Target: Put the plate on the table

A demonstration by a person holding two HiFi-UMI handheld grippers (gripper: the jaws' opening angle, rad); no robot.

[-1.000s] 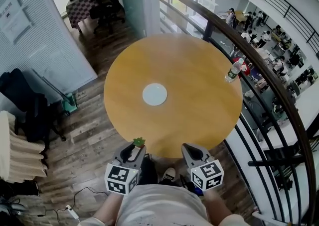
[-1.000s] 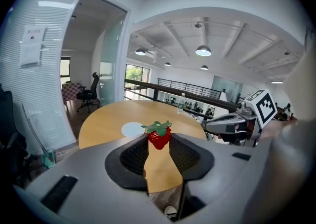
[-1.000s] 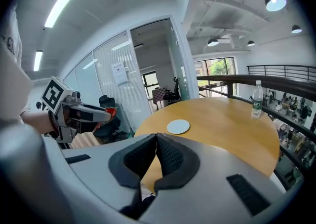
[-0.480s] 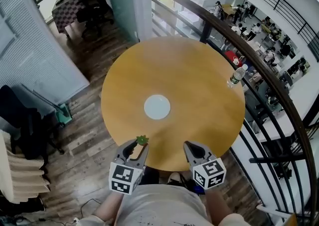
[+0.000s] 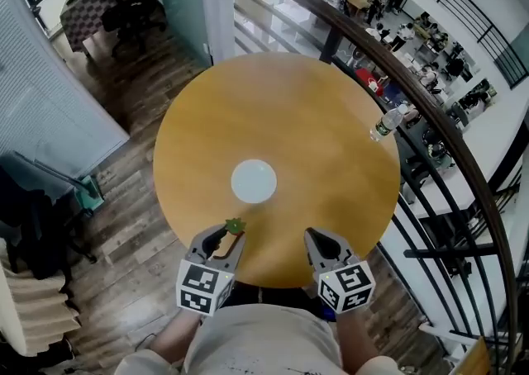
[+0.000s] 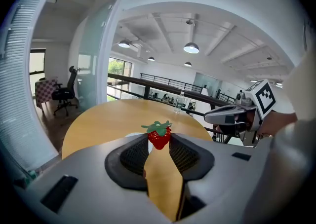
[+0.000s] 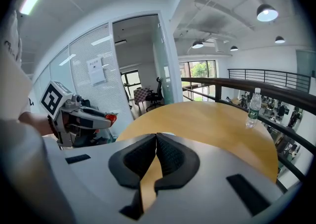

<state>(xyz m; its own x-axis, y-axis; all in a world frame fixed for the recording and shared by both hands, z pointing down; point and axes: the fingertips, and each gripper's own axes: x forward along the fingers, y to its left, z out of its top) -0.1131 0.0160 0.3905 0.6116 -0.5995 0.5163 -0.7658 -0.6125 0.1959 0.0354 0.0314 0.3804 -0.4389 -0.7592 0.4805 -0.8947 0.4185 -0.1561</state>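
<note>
Since a second ago the head view has swung, so the round counter [image 5: 322, 125] sits further left in it, and both grippers now reach over its near edge instead of hanging short of it. The white plate [image 5: 254, 181] lies flat on the counter as before, but it is now closer ahead of the grippers. It is just beyond the left gripper [image 5: 223, 239] and a little toward the right gripper's [image 5: 322, 243] side. The shoes that showed between the grippers a second ago are out of sight, covered by the person's light shirt [image 5: 264, 340].

The grip has not changed. The left gripper keeps pinching a small red strawberry [image 6: 159, 135] with a green leafy cap at its jaw tips, with the jaws partly apart around it. The right gripper's jaws are pressed together at the tips with nothing between them. It is level with the left gripper and well apart from it.

The counter is bare yellow-brown wood apart from the plate. A clear water bottle [image 5: 385, 121] with a green label stands upright far ahead and to the outer side of the right gripper, near the counter's edge. Just beyond the bottle a dark curved railing [image 5: 446, 146] with black bars runs past the counter, and below it people sit at tables on a lower floor. Far ahead of the left gripper, past a glass partition, stand a black office chair [image 5: 132, 2] and a checked table [image 5: 78, 14]. The floor [image 5: 124, 225] around the counter is dark wooden planks.
</note>
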